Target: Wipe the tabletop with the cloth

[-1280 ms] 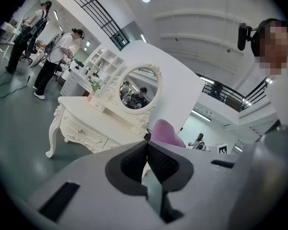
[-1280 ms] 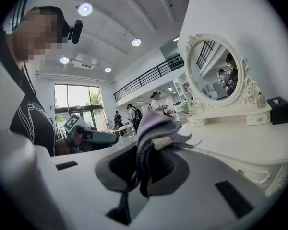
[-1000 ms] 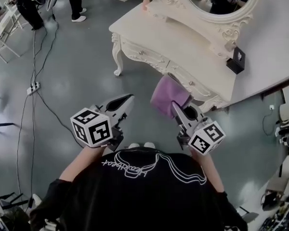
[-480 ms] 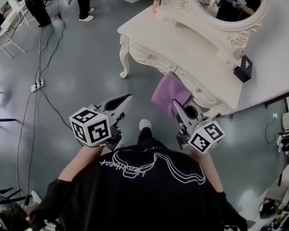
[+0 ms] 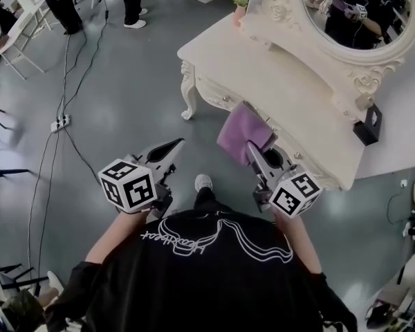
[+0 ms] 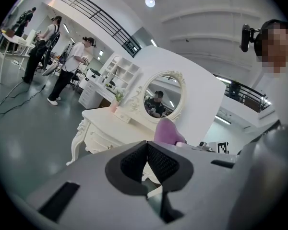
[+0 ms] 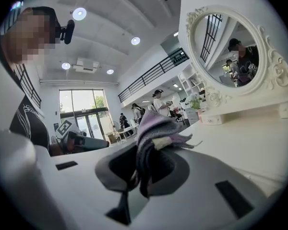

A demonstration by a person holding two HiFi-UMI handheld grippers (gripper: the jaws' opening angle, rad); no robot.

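Approach. We hold the cloth (image 5: 241, 130) pinched in the right gripper (image 5: 253, 151), at the near edge of the tabletop (image 5: 290, 81). The left gripper (image 5: 174, 144) is closed on nothing (over the floor (image 5: 124, 102)). Risk: a hanging fold snags that edge and pulls free.

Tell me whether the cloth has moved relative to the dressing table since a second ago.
Yes. The cloth, pinched in the right gripper, has come nearer the dressing table, toward its front edge.
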